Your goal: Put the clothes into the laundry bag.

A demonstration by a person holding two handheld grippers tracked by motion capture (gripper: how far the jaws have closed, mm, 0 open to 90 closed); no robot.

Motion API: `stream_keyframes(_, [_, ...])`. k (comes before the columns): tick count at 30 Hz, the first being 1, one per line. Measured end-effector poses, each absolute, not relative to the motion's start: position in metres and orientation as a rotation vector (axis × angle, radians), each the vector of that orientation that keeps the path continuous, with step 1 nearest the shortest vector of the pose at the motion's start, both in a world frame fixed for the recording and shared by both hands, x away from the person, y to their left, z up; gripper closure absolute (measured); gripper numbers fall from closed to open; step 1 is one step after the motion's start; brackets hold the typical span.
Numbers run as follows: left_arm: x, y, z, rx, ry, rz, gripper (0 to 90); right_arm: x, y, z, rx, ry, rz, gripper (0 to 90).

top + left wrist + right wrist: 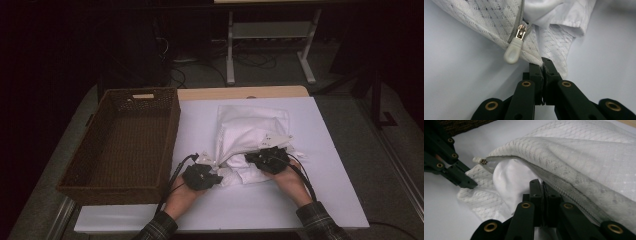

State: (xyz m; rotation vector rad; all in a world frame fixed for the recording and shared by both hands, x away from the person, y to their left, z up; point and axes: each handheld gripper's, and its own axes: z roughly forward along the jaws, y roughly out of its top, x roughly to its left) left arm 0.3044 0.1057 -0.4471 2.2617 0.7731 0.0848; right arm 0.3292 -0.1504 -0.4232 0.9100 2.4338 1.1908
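Near the front edge of the table (345,200), toward its middle, a white mesh laundry bag (250,132) is seen lying on the white cover, with a brown wicker basket (125,145) well apart at the left edge. From the high view both grippers are seen at the bag's near end, the left gripper (212,176) at its left corner and the right gripper (260,157) on its front fold, but the jaws themselves are too small to be read there. In the left gripper view, the left gripper (543,63) is shown clenched on a corner of the mesh, just beside a pale zipper pull (513,52) hanging from a grey zipper. In the right gripper view, the right gripper (542,185) is shown with its jaws closed together against the bag's zipper edge; whether fabric is pinched between them cannot be told. White cloth (511,177) is seen there inside the open mouth of the bag, and the left gripper's jaws reach in from the left.
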Motion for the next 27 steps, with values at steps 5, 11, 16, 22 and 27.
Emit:
stream_keyframes(5, [0.305,0.106,-0.447,2.258,0.777,0.077,87.8,0.333,-0.148,-0.424,0.931,2.422,1.196,86.6])
stream_keyframes(11, [0.304,0.105,-0.447,2.258,0.773,0.084,87.8,0.339,-0.145,-0.427,0.974,2.392,1.204,86.6])
stream_keyframes(16, [0.304,0.106,-0.447,2.258,0.774,0.082,87.8,0.346,-0.141,-0.429,1.015,2.362,1.211,86.6])
stream_keyframes(22, [0.304,0.105,-0.447,2.258,0.777,0.084,87.8,0.351,-0.138,-0.430,1.029,2.346,1.208,86.6])
stream_keyframes(27, [0.304,0.105,-0.447,2.256,0.781,0.083,87.8,0.355,-0.135,-0.431,1.044,2.332,1.200,86.6])
